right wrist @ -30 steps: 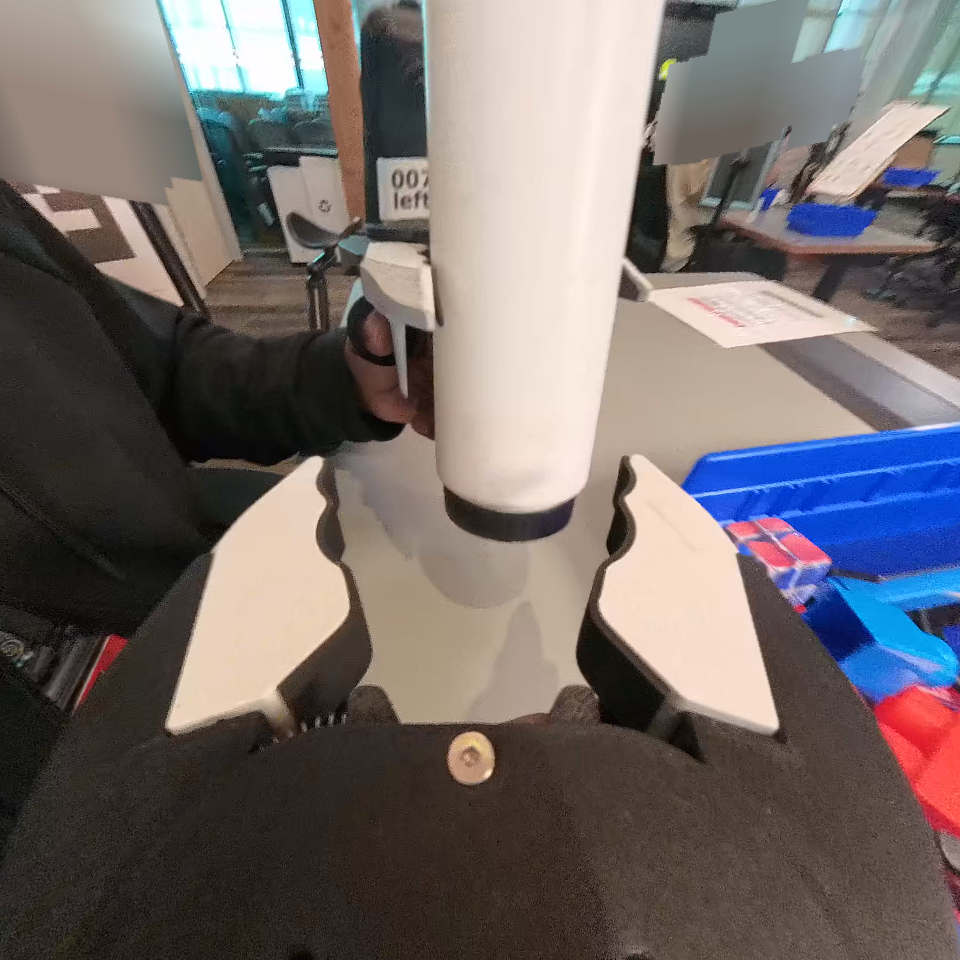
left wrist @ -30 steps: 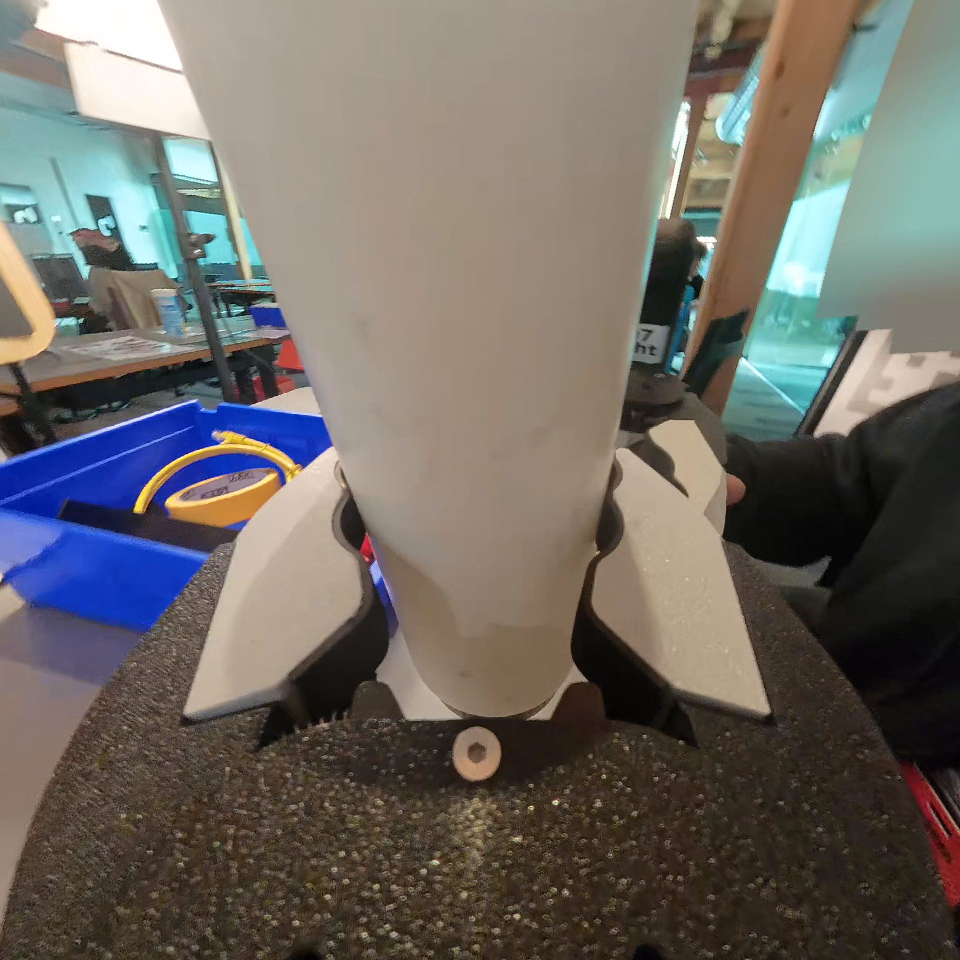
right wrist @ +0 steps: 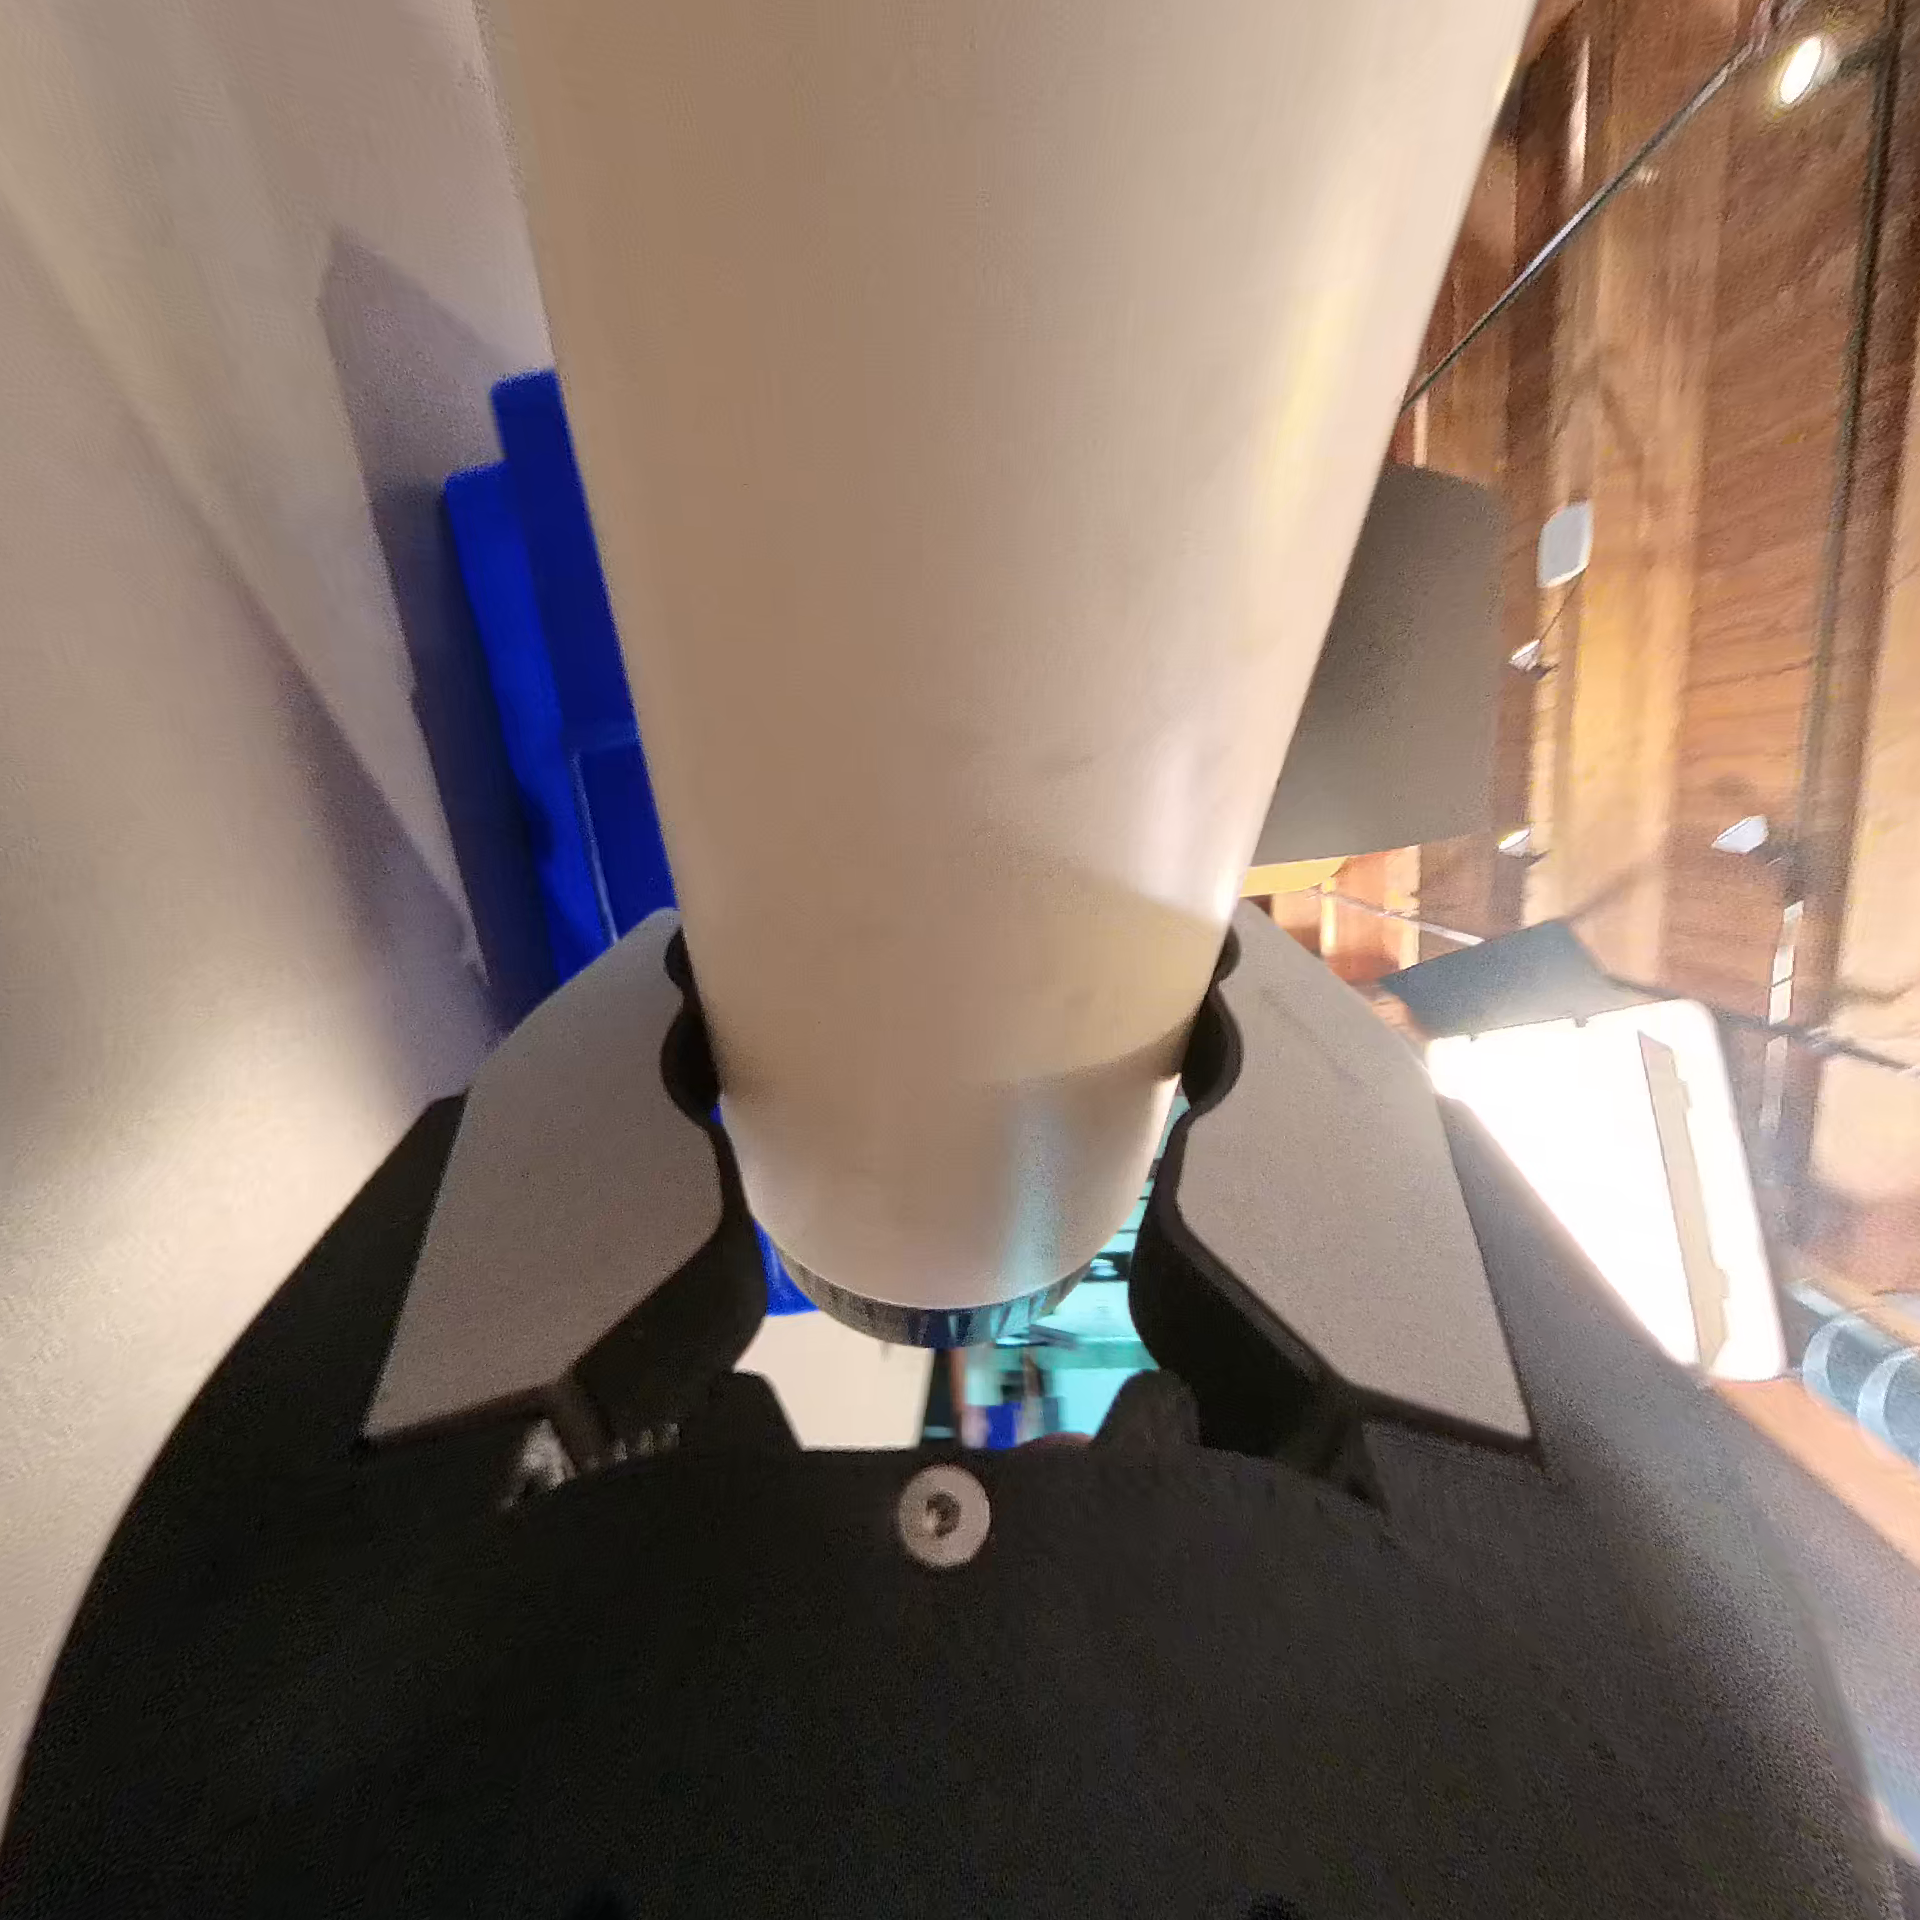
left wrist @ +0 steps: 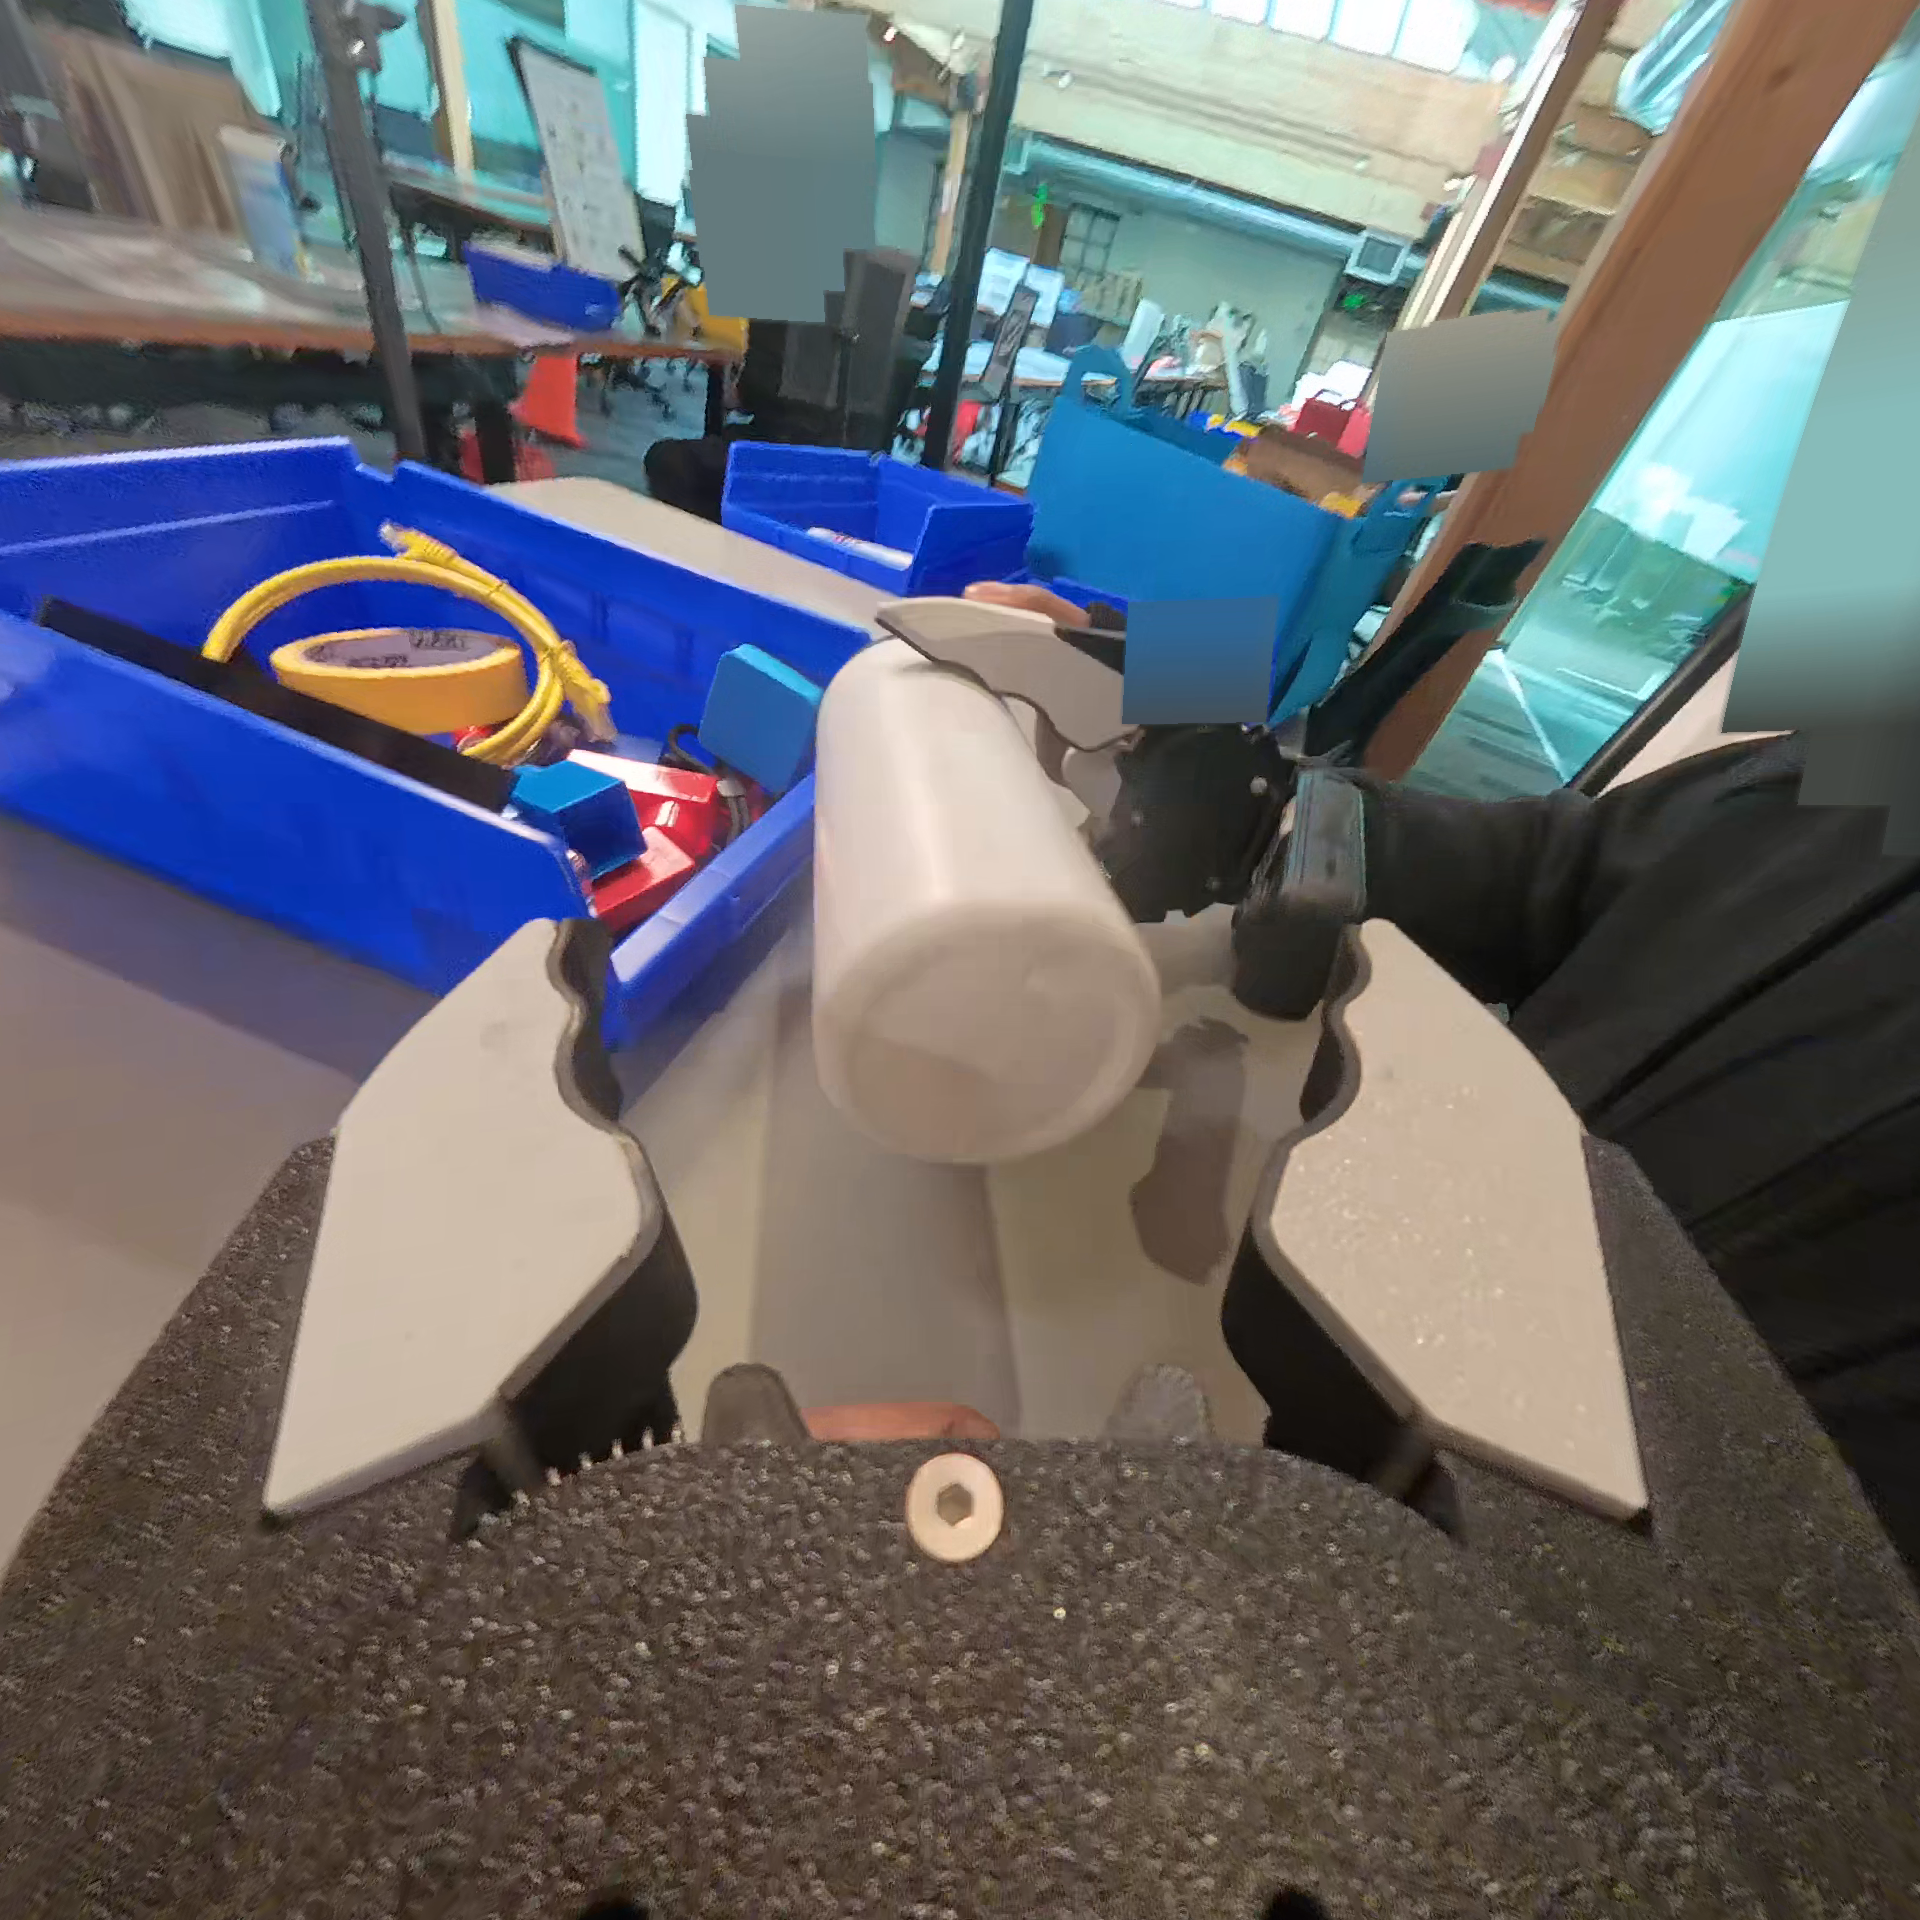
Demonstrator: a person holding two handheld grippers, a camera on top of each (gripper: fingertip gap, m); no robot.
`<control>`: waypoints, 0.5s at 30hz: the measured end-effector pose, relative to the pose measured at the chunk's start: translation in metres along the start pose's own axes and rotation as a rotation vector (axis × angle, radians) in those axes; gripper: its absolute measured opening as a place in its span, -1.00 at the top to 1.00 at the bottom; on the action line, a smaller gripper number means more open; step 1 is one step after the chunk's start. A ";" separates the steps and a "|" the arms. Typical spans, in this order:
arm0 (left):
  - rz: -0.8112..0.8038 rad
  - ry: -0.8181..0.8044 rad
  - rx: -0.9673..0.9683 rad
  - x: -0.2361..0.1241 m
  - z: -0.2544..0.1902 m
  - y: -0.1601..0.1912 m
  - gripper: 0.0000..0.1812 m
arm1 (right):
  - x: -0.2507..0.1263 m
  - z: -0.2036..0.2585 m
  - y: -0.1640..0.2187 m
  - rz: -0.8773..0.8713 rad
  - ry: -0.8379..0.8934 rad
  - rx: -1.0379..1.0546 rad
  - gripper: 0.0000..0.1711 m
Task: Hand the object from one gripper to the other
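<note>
So the white bottle (right wrist: 935, 623) is clamped in the right gripper (right wrist: 951, 1049) now, with the jaws pinched tight on its narrow neck end just above the shiny metal rim, and both grey fingers (right wrist: 582, 1174) pressing the sides. From the left wrist view you can see the same bottle (left wrist: 966, 935) lying roughly level above the grey table (left wrist: 156, 1122), flat bottom pointing at the camera, held from the far right side by the other gripper. The left gripper (left wrist: 951, 1049) has its jaws spread wide with nothing between them, and the bottle's base sits just beyond its tips without touching, so I'd say the handover itself is basically done and what's left is getting clear. If I were doing this bit, I'd pull the left hand straight back along its own line rather than swinging sideways, because the bottle end is near the right-hand finger (left wrist: 1444, 1195) and a sideways nudge could lever it. A neck grip on a long smooth bottle looks prone to tipping, so I'd keep the right squeeze firm and move slowly. Also watch the blue bin (left wrist: 343, 831) on the left with the yellow tape roll (left wrist: 400, 675) and yellow cable (left wrist: 540, 644), it's close enough to bump
</note>
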State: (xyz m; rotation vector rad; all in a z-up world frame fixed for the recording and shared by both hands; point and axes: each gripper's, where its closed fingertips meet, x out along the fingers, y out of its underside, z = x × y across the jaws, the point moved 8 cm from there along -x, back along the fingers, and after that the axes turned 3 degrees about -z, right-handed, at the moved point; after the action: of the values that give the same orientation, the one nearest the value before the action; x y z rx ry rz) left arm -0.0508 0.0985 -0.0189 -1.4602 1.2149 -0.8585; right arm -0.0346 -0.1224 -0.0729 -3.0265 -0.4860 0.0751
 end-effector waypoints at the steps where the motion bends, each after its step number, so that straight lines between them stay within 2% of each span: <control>1: 0.030 -0.021 -0.012 -0.001 -0.001 -0.004 -0.43 | -0.001 0.004 0.000 0.000 0.001 -0.051 -0.06; 4: 0.190 -0.010 -0.043 0.008 -0.004 -0.005 -0.43 | -0.004 0.014 -0.001 -0.031 0.007 -0.187 -0.06; 7: 0.337 0.115 -0.164 0.025 -0.006 0.003 -0.43 | -0.011 0.016 -0.009 -0.117 0.051 -0.305 -0.06; 15: 0.507 0.381 -0.492 0.057 -0.012 0.045 -0.37 | -0.022 -0.012 -0.019 -0.290 0.200 -0.527 -0.06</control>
State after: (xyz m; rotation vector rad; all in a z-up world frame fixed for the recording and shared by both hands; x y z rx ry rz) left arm -0.0600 0.0408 -0.0643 -1.2847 2.0855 -0.5129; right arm -0.0606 -0.1120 -0.0582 -3.3547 -1.0626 -0.4356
